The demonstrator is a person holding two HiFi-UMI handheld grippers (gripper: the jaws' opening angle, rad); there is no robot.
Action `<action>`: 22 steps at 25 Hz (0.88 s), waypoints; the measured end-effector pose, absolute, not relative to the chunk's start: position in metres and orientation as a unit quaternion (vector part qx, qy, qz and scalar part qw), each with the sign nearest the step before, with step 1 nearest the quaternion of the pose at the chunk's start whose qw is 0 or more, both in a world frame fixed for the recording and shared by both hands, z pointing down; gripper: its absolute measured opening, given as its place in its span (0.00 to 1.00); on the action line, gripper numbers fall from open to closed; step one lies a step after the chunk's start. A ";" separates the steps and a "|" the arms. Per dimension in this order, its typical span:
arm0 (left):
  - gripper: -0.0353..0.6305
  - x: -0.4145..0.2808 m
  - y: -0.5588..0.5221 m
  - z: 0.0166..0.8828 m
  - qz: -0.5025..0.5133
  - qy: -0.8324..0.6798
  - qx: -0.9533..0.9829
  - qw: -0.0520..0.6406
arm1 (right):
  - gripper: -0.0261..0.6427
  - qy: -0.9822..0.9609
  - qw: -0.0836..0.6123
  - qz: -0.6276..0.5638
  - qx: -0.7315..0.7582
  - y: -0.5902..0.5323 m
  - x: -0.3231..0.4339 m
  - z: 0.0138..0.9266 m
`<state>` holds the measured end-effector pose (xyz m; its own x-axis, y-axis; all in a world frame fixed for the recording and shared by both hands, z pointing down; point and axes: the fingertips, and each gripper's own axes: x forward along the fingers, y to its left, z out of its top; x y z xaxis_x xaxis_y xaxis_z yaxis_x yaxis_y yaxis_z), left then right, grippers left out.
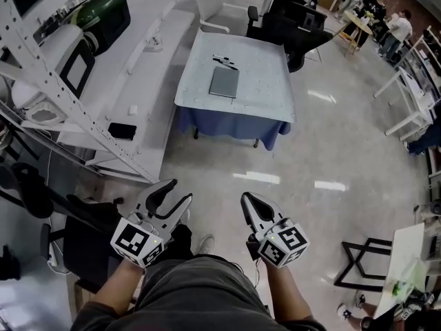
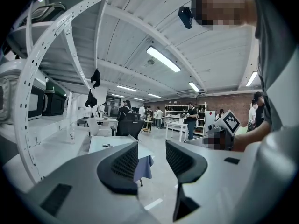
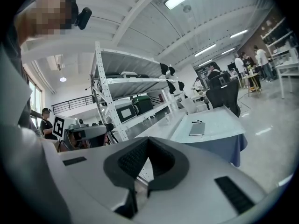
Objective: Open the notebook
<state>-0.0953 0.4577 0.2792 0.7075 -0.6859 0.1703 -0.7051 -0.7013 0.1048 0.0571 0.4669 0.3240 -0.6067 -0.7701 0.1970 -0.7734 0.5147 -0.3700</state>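
Observation:
A closed grey notebook (image 1: 224,81) lies flat on a white-topped table (image 1: 258,92) with a blue cloth, far ahead of me across the floor. In the right gripper view the notebook (image 3: 197,129) shows small on that table (image 3: 219,125). A dark pen (image 1: 225,62) lies just beyond it. My left gripper (image 1: 178,192) is held low near my body, open with nothing between its pads (image 2: 125,164). My right gripper (image 1: 246,198) hangs beside it, shut on nothing, its pads (image 3: 135,157) meeting at the tips. Both are well short of the table.
A white metal rack (image 1: 83,102) with boxes and appliances runs along the left. A black office chair (image 1: 293,26) stands behind the table. Several people work at desks in the far background (image 1: 386,19). A folding table frame (image 1: 365,261) stands at the lower right.

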 end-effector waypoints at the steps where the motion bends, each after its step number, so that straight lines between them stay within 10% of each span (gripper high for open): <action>1: 0.33 -0.095 0.456 0.279 0.059 -0.378 0.920 0.081 | 0.04 -0.870 0.005 0.214 0.444 0.465 0.058 0.324; 22: 0.33 -0.098 0.335 0.306 0.056 -0.369 0.922 0.101 | 0.04 -0.865 0.030 0.226 0.447 0.351 0.048 0.351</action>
